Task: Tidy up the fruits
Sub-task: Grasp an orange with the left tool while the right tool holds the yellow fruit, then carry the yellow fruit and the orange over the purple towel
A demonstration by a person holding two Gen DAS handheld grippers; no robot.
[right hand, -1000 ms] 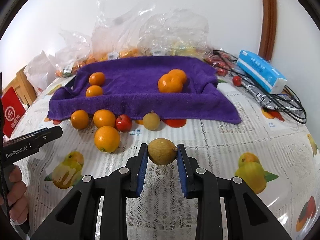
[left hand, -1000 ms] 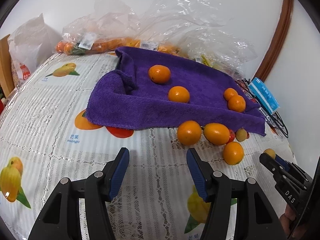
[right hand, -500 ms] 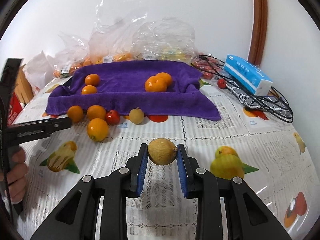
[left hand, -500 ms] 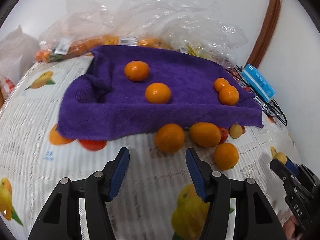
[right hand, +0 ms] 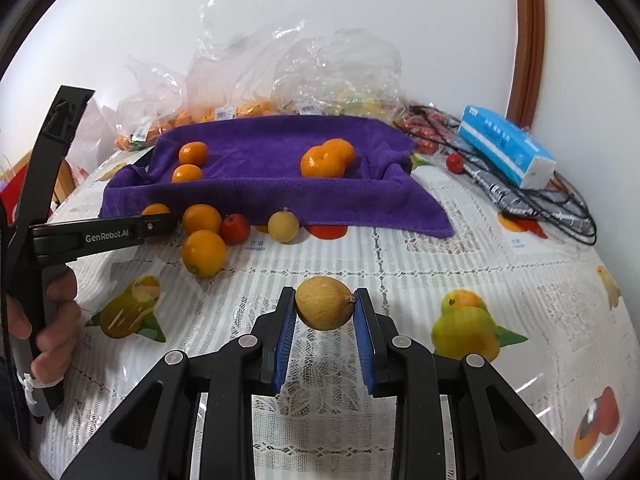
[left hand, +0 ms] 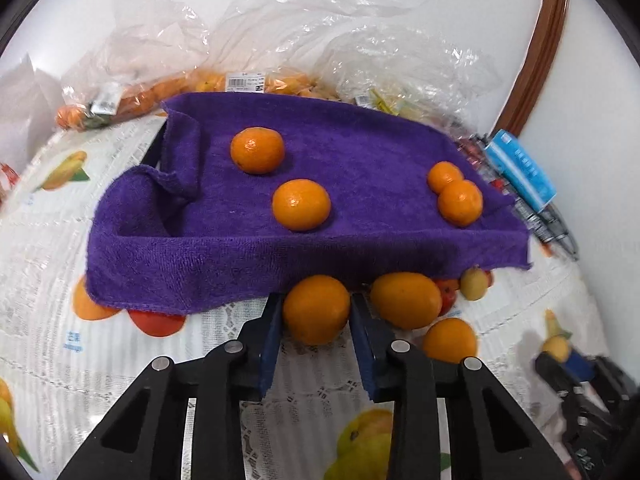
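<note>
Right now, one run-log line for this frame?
left gripper: shut on orange, tablecloth level | right gripper: holding yellow fruit aloft | purple towel: four oranges

On the black plastic body of my left gripper [right hand: 160,226] I read white lettering "GenRobot.AI". The white lace-patterned fruit-print tablecloth [right hand: 440,264] carries "mango" in small blue print. Barcode stickers on the clear plastic bags [left hand: 244,81] are illegible.

Left black two-finger gripper [left hand: 316,316] closed around orange fruit [left hand: 316,309]; right black gripper [right hand: 325,312] clamping tan round fruit [right hand: 324,308].
</note>
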